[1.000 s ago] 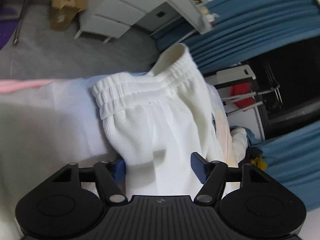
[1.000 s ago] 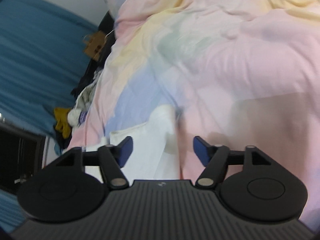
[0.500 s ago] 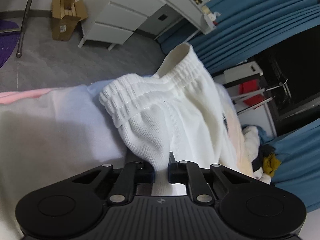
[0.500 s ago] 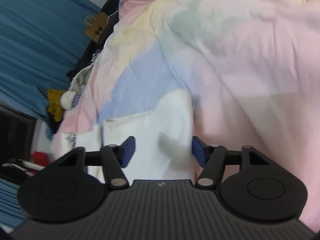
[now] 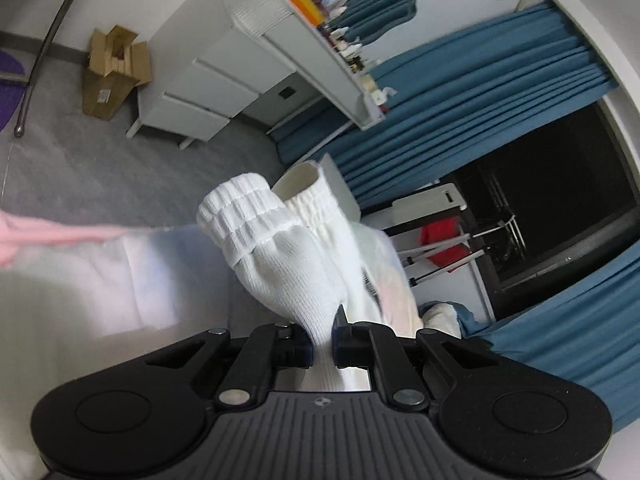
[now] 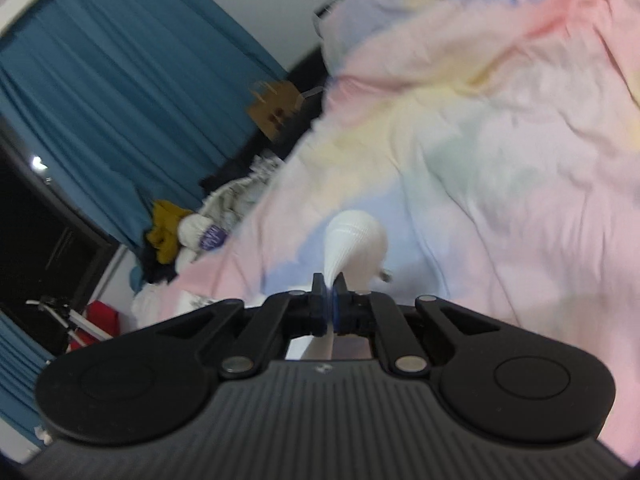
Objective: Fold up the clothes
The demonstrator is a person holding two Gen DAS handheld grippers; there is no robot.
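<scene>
One white garment [image 5: 288, 268]; two claws; one cardboard box [image 5: 112, 72]; one white dresser [image 5: 208, 76].

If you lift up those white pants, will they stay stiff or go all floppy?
Probably floppy: the white pants bunch and sag where the left gripper pinches them. The right gripper squeezes the fabric into a thin fold, so it looks soft. The gathered waistband seems stretchy, likely not slippery.

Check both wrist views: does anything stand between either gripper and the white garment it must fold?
Nothing visible does. The left gripper is shut on the white garment, and the right gripper is shut on another bunch of it, above the pastel bedspread.
</scene>
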